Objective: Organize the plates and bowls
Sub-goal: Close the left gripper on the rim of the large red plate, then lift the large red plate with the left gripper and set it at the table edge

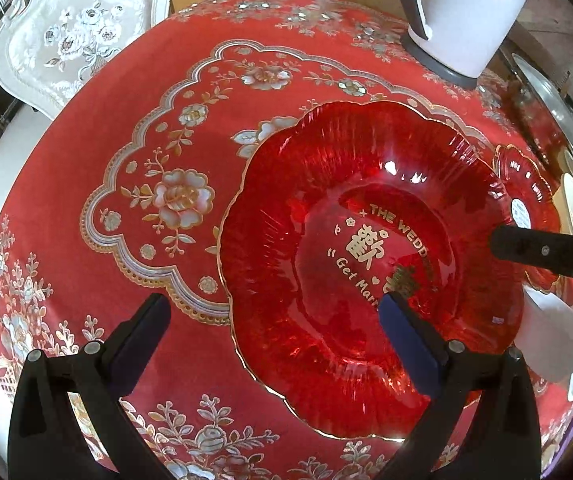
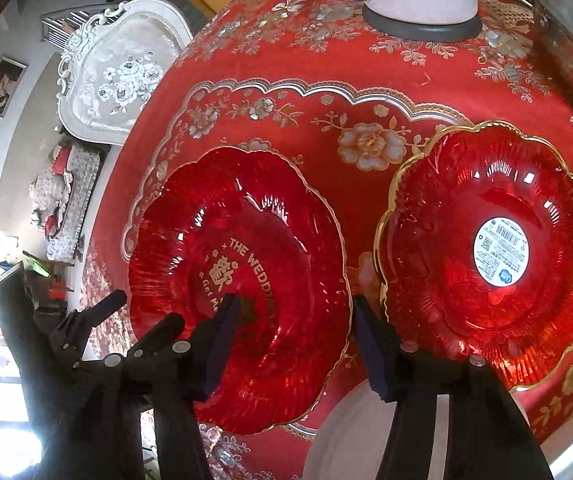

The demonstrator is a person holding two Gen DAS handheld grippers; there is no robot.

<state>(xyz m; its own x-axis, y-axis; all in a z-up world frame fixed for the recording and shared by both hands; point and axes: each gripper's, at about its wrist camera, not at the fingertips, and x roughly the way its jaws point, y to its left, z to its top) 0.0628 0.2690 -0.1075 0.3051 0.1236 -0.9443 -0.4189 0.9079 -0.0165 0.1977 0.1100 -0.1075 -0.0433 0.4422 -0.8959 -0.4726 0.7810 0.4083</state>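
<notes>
Red scalloped glass plate w/ gold lettering (image 1: 366,264) lay on red floral tablecloth (image 1: 126,152), left of second red gold-rimmed plate (image 2: 490,248). Left gripper (image 1: 274,316) spread wide; right gripper (image 2: 294,316) wide, astride lettered plate's rim. White kettle (image 1: 466,16) far.

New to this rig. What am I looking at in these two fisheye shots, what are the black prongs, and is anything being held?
No robot arm here: a person holds a two-finger gripper in each hand, and a fisheye camera on each looks forward along its fingers. The black prongs are those fingers.

The left wrist view shows the left gripper, open, one finger over the lettered red plate, the other over the red tablecloth. The right wrist view shows the right gripper, open, straddling that plate's rim.

Beside it lies a second red plate with a round sticker, and a white kettle stands behind. Nothing is gripped as far as I can tell.
</notes>
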